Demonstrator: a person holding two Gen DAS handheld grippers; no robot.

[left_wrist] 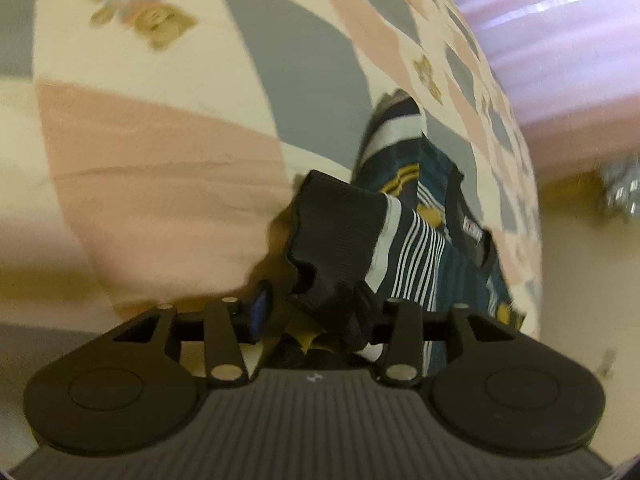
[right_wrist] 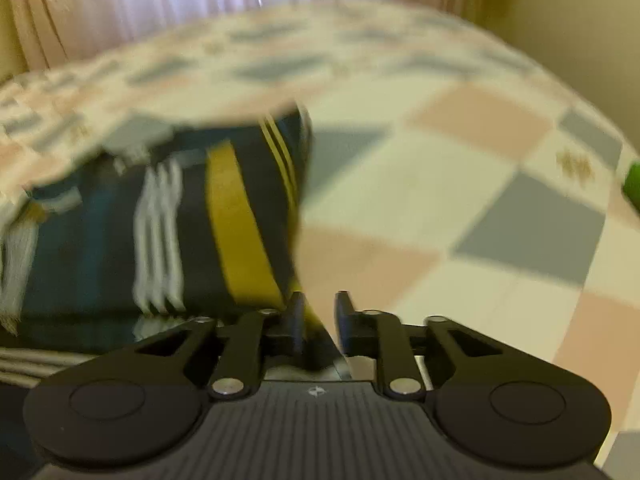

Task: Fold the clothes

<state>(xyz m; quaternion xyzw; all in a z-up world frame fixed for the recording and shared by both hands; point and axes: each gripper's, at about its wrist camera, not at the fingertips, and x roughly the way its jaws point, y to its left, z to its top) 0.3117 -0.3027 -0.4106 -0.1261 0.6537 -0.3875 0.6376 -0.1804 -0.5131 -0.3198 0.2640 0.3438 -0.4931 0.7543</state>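
Observation:
A dark navy and teal garment with white and mustard stripes lies on the bed, its collar and label toward the right. Its black ribbed cuff sits between the fingers of my left gripper. A gap shows beside the blue left pad, so the jaws stand open around the cuff. In the right wrist view the same garment fills the left side, blurred. Its right edge runs down into my right gripper, whose jaws stand apart with that edge loose between them.
The bed is covered by a patchwork sheet of cream, pink and grey squares with teddy bears. Pale curtains hang behind the bed. A green object shows at the right edge. Beige floor lies beyond the bed's edge.

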